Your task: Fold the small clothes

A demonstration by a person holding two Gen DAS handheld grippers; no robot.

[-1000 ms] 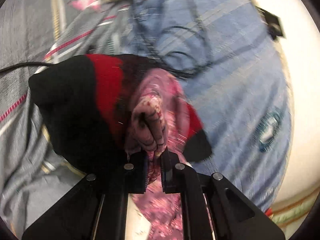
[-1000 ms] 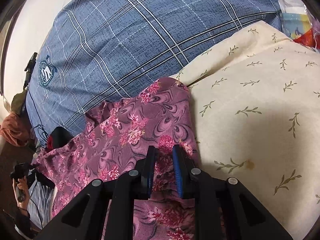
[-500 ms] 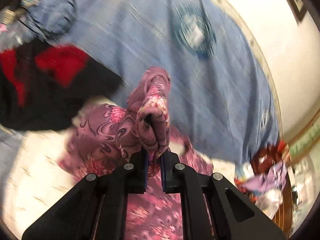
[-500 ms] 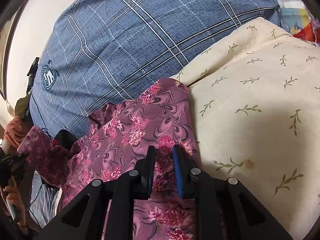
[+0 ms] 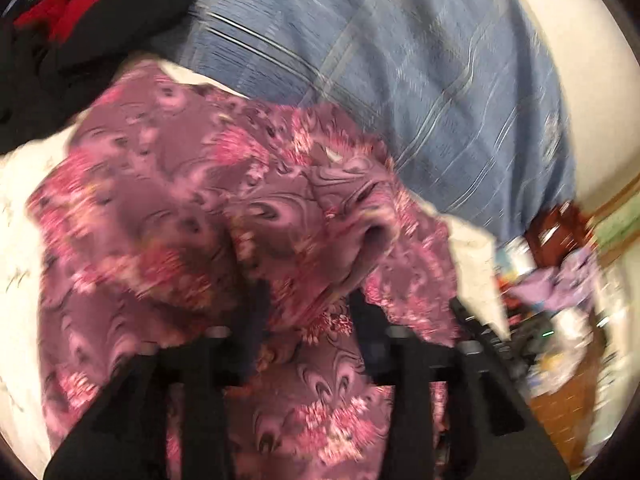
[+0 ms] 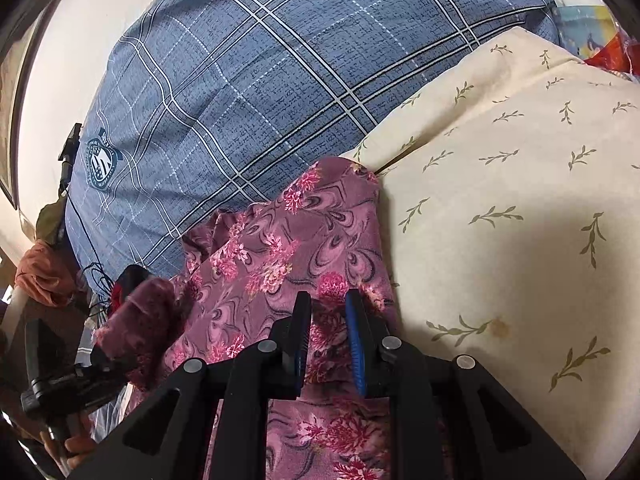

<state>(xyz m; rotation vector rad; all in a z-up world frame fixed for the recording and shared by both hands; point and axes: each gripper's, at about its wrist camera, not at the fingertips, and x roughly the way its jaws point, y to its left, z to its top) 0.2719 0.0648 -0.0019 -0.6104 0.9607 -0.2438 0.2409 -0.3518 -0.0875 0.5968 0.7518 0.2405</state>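
A purple floral garment (image 6: 280,252) lies on a cream leaf-print pillow (image 6: 520,208). My right gripper (image 6: 328,304) is shut on the purple floral garment, pinching its near edge against the pillow. In the blurred left wrist view the same garment (image 5: 192,200) is spread below my left gripper (image 5: 308,300), whose jaws stand apart with a fold of the cloth draped loosely between them. The left gripper also shows at the lower left of the right wrist view (image 6: 60,384), with a bunch of the cloth over it.
A blue plaid pillow (image 6: 260,80) lies behind the cream one, against a white wall. A black and red garment (image 5: 72,28) lies at the far left. Clutter and bright packages (image 5: 560,300) sit at the right. An orange cloth (image 6: 44,276) lies at the left.
My left gripper carried its bunch of the garment over toward the right and its jaws opened, letting the fold drop onto the spread cloth. My right gripper has held still.
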